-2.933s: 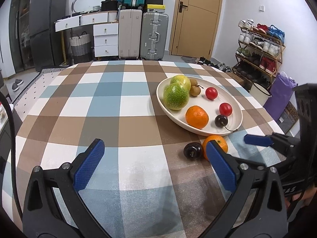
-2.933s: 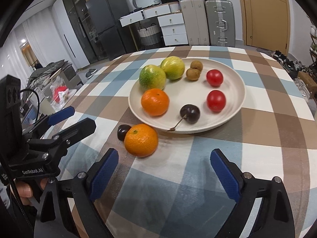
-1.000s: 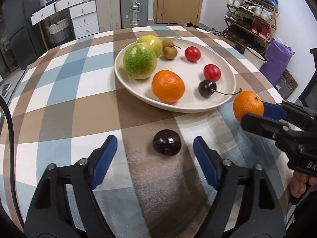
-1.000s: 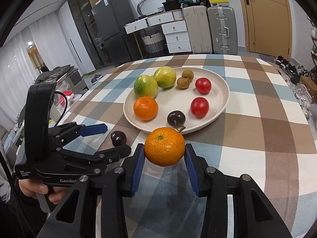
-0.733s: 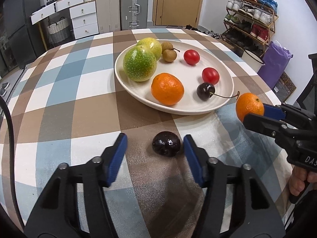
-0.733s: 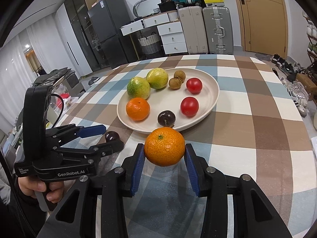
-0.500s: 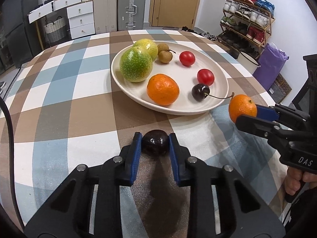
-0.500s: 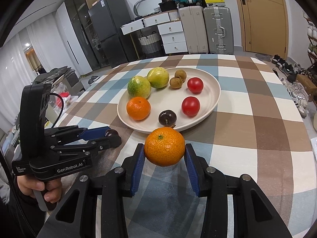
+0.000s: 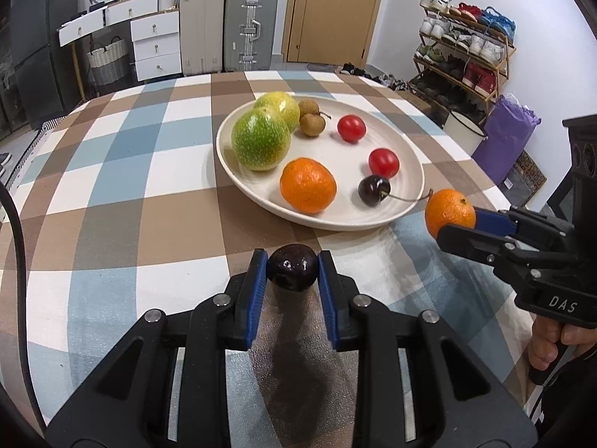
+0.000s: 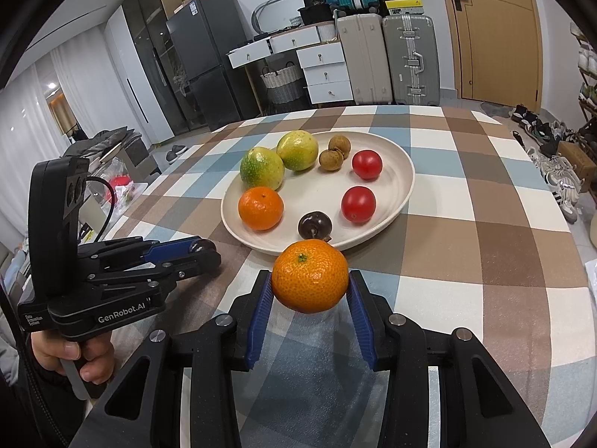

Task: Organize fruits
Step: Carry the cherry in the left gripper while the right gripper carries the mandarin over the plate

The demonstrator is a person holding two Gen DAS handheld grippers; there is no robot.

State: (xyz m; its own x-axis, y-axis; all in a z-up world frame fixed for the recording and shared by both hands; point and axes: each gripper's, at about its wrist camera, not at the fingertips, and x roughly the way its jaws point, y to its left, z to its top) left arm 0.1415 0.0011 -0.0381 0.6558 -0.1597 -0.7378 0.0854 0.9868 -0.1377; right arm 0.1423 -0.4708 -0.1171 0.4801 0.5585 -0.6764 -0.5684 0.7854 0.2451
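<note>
A cream plate on the checked table holds two green fruits, two small brown fruits, two red tomatoes, an orange and a dark cherry. My left gripper is shut on a dark cherry just in front of the plate; it also shows in the right wrist view. My right gripper is shut on a second orange, held above the table at the plate's near edge. That orange also shows in the left wrist view.
The checked tablecloth covers a round table. Beyond it stand suitcases, white drawers, a fridge and a shoe rack. A purple bag is on the floor to the right.
My left gripper closed on the dark cherry and lifted it slightly. My right gripper keeps hold of the orange, nearly still by the plate's edge.
</note>
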